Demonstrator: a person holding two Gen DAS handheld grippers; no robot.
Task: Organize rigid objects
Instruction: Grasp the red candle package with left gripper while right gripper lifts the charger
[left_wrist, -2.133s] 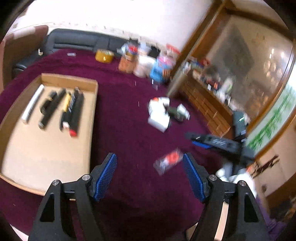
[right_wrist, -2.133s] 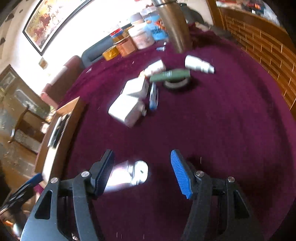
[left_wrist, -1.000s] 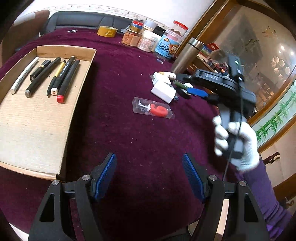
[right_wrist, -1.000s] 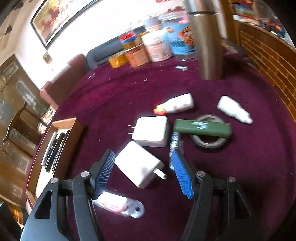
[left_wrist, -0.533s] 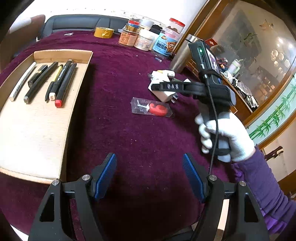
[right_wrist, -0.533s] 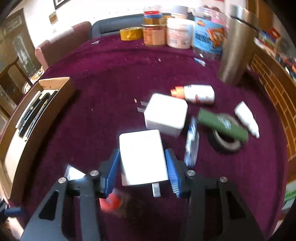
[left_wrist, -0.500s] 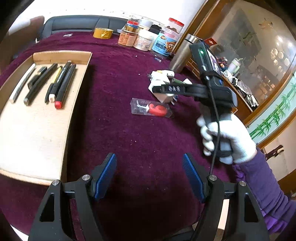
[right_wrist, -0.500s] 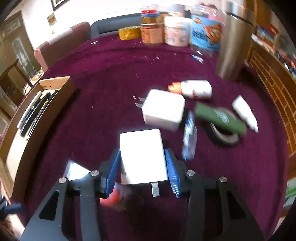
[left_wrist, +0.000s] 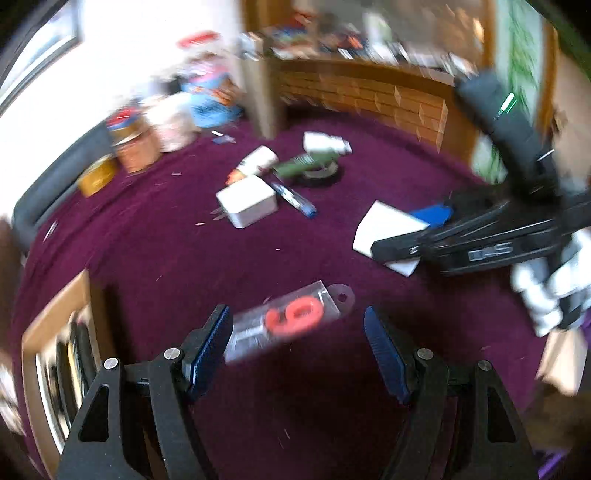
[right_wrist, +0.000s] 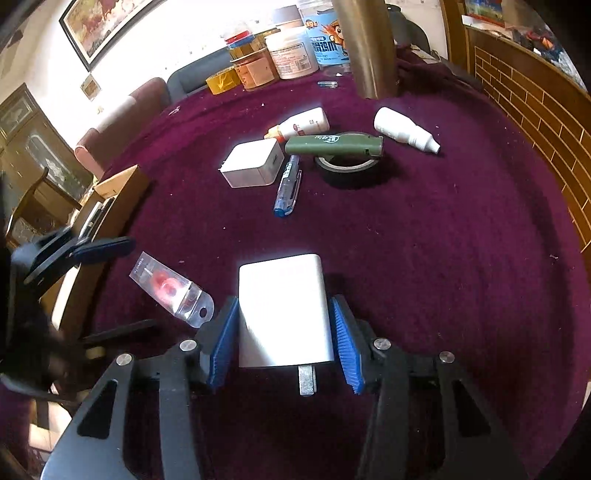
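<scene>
Presently, findings as observed:
Right gripper (right_wrist: 284, 341): jaws closed on the white charger (right_wrist: 282, 314), flat sides against both pads, prongs rearward; judged a firm hold for carrying.
Left gripper (left_wrist: 297, 349): jaws wide apart, holding nothing, poised just short of the red-ring packet (left_wrist: 291, 321).
Cardboard tray (left_wrist: 51, 317): left of the packet, containing pens (left_wrist: 72, 358).

left wrist view motion-blurred | jars (left_wrist: 166, 118) upper left smeared, labels unreadable | cardboard tray (left_wrist: 55, 332) cut by left edge, pens inside blurred | right wrist view: metal flask (right_wrist: 369, 48) top cut off | white charger (right_wrist: 282, 314) prongs partly hidden behind gripper
</scene>
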